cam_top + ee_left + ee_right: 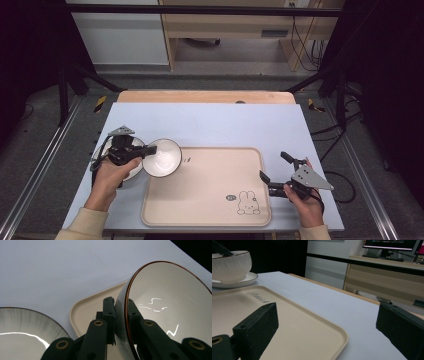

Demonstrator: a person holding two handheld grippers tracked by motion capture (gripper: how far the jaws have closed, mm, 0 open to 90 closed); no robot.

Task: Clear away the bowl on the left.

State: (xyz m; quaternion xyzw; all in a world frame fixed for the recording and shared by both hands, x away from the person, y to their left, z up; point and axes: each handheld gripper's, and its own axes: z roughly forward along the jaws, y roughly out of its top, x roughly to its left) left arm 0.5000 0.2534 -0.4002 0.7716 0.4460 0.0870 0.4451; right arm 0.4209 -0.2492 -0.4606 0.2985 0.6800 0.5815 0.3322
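Crockery counts one bowl (162, 157), one plate (22, 332), one tray (210, 210).

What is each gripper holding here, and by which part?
Left gripper clamps the bowl by its rim, one jaw inside, one outside. Right gripper is open, holding nothing.

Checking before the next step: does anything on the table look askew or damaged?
Nothing damaged or spilled. The bowl is tilted only because the left gripper pinches its rim, holding it over the tray's corner.
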